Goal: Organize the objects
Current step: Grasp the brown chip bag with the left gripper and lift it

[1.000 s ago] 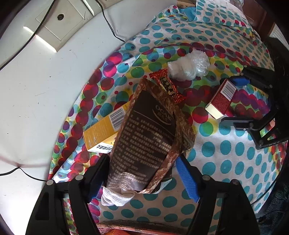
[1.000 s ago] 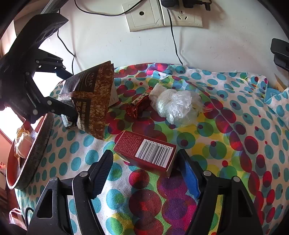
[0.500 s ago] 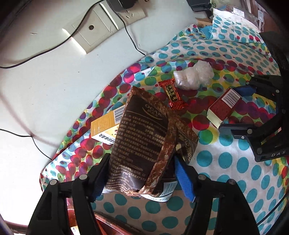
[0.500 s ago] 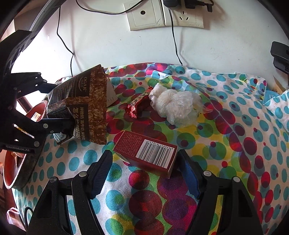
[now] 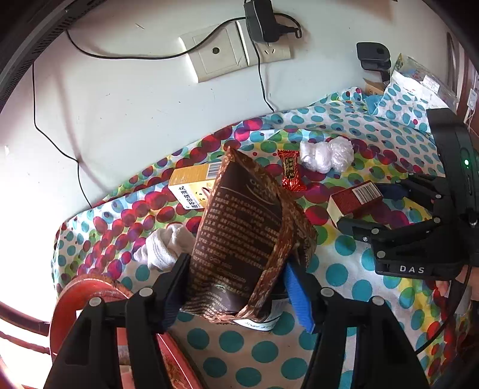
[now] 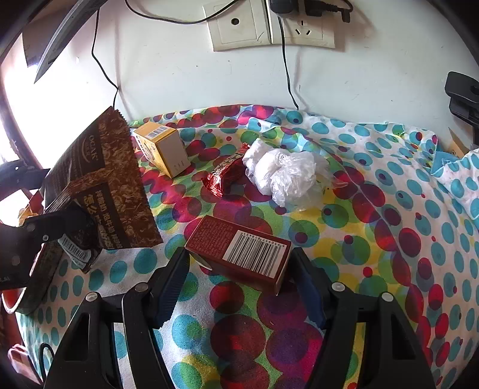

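Note:
My left gripper (image 5: 236, 278) is shut on a brown snack bag (image 5: 245, 236) and holds it upright above the polka-dot cloth, over the edge of a red round tray (image 5: 89, 296). The bag also shows at the left of the right wrist view (image 6: 101, 191). My right gripper (image 6: 239, 269) is open, its fingers on either side of a dark red box (image 6: 239, 251) with a barcode that lies on the cloth. That box also shows in the left wrist view (image 5: 353, 200).
A yellow box (image 6: 161, 149), a red candy wrapper (image 6: 224, 176) and a crumpled clear plastic bag (image 6: 284, 176) lie near the wall. A white cloth wad (image 5: 164, 245) lies by the tray. Wall sockets (image 6: 269, 27) with cables are behind.
My left gripper has carried the brown bag left and back toward the red tray, uncovering the yellow box and the white cloth wad. My right gripper stays around the red box.

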`<state>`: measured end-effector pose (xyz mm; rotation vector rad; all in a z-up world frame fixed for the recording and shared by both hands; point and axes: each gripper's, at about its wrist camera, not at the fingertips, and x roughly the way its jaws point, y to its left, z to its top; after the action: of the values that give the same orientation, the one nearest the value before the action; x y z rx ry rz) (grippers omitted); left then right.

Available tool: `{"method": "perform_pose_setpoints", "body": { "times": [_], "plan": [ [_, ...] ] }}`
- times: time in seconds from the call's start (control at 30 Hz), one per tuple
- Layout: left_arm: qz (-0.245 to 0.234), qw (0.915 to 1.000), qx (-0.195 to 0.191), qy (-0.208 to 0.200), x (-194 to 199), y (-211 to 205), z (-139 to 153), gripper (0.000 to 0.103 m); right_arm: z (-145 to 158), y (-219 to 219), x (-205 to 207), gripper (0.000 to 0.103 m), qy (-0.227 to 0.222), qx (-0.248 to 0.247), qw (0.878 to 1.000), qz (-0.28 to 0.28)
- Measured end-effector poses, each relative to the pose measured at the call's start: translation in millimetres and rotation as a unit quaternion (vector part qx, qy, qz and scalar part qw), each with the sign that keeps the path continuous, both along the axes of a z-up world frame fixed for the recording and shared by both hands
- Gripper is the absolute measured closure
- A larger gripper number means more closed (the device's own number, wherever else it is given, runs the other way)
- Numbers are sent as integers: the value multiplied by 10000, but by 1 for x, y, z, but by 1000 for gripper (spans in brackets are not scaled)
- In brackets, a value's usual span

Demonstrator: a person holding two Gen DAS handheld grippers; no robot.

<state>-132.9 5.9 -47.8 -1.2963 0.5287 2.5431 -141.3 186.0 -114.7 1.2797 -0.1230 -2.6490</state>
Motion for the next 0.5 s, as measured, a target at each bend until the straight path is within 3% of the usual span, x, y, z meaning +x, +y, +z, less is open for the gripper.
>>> {"method": "perform_pose_setpoints", "body": {
  "times": [0.2, 0.33, 0.5],
  "plan": [
    [252, 9993, 231, 138, 20, -1, 3, 41, 0, 0, -1, 35, -15, 19, 10000, -1],
    [367, 9980, 425, 292, 35, -6, 12, 42, 0, -10, -1, 27, -51, 349, 9993, 108],
    [521, 9964, 596, 306, 46, -14, 13, 42, -1, -13, -2, 26, -65, 507, 9986, 101]
  ]
}}
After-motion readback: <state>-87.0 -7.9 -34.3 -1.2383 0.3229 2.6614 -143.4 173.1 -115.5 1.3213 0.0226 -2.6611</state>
